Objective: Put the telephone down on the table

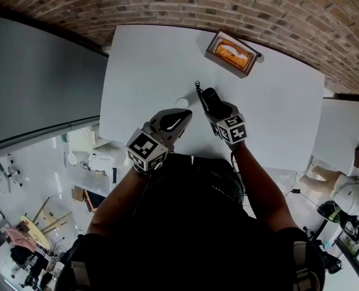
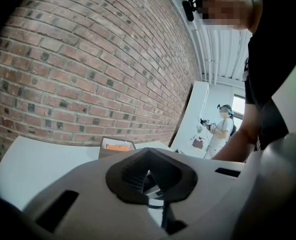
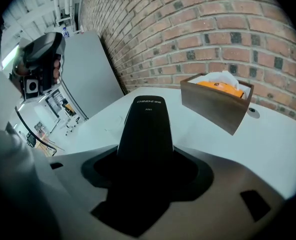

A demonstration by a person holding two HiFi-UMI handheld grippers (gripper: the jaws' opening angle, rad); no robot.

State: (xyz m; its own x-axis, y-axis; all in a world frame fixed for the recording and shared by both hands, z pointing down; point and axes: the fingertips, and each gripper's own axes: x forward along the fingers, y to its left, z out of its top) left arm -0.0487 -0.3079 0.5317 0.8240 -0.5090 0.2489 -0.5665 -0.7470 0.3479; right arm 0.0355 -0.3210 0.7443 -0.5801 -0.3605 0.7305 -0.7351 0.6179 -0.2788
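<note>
A black telephone handset [image 1: 208, 98] is held just above the white table [image 1: 144, 65], near its front middle. My right gripper [image 1: 219, 112] is shut on it. In the right gripper view the telephone [image 3: 147, 126] sticks out forward between the jaws of the right gripper [image 3: 145, 166], pointing toward the brick wall. My left gripper [image 1: 170, 121] hovers just left of it over the table with nothing in it. In its own view the left gripper [image 2: 149, 178] has its dark pads together, and a coiled black cord shows through the small gap.
A brown box [image 1: 231, 53] with orange contents stands at the table's far right, also seen as the box [image 3: 216, 101] and box [image 2: 116, 146]. A small white disc [image 1: 182, 103] lies by the left gripper. A brick wall runs behind. Another white table [image 1: 344, 132] stands to the right.
</note>
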